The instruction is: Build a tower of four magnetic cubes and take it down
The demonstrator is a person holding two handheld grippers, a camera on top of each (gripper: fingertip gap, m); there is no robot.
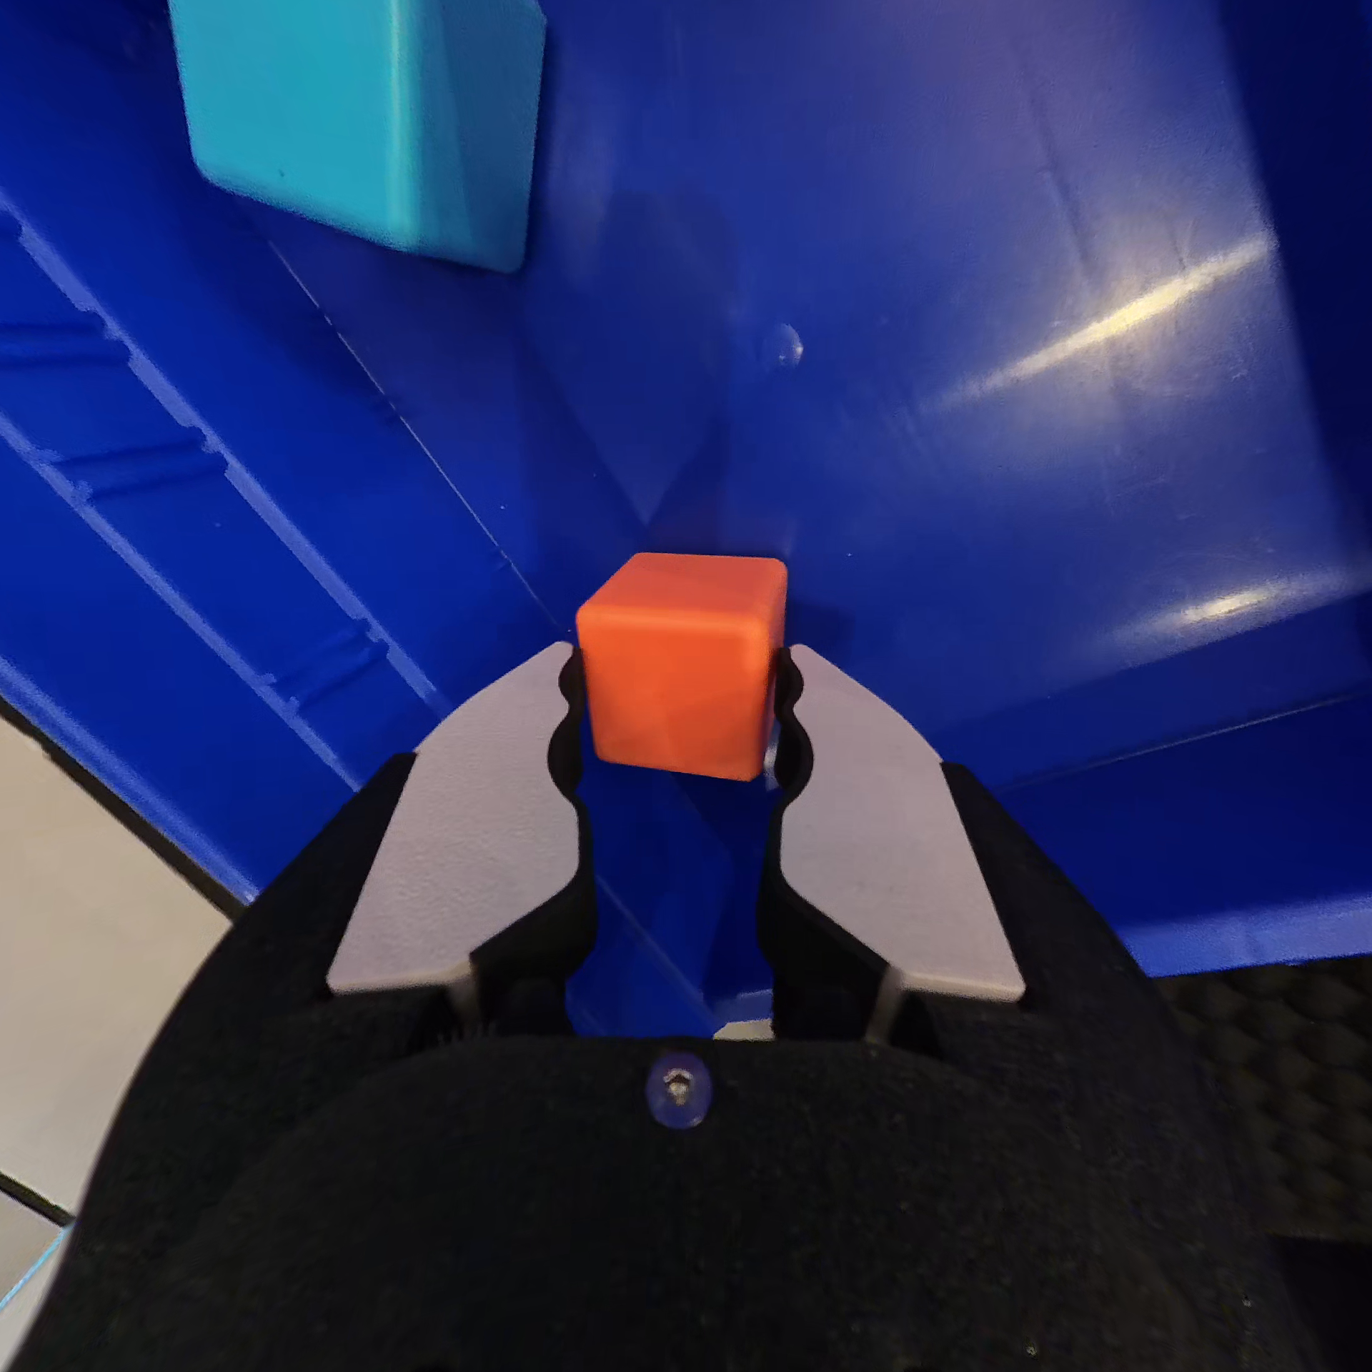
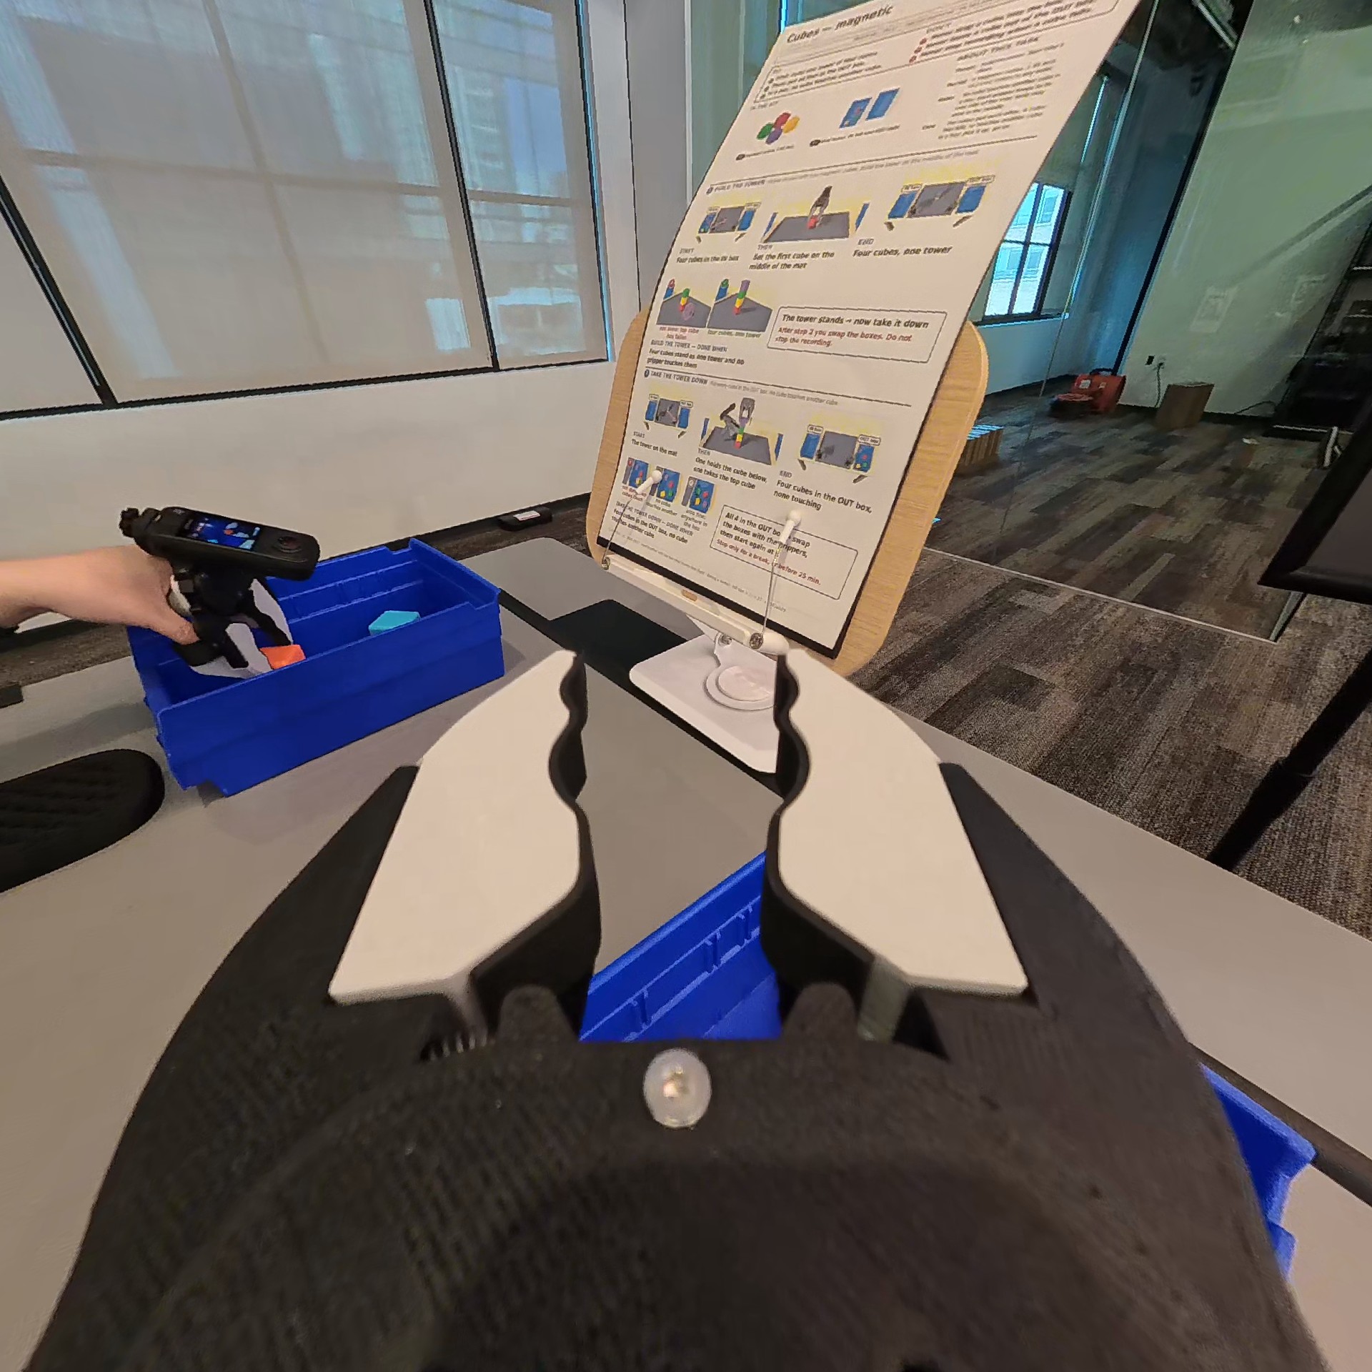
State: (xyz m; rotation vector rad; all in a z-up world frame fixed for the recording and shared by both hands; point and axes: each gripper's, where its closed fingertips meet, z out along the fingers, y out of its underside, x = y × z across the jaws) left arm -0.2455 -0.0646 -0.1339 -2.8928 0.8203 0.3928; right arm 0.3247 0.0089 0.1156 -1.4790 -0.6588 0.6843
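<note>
Left tool is reaching down into a deep blue plastic bin and pinching a small orange plastic cube between its two fingers; the black ridged pads are pressing on the cube's left and right faces. The cube is sitting low over the bin floor; whether it is touching the floor cannot be told. A turquoise plastic cube is lying on the same floor nearer the bin's far corner, well apart from the orange one. The ribbed bin wall is running close along the tool's left side.

In the right wrist view, that bin is sitting near the grey worktop's far left edge, with a person's hand gripping the left tool.

Right tool is hanging with its fingers spread and nothing between them, above a second blue plastic bin at the near edge. Beyond it, a printed instruction sheet on a wooden stand is occupying the far edge of the worktop.
</note>
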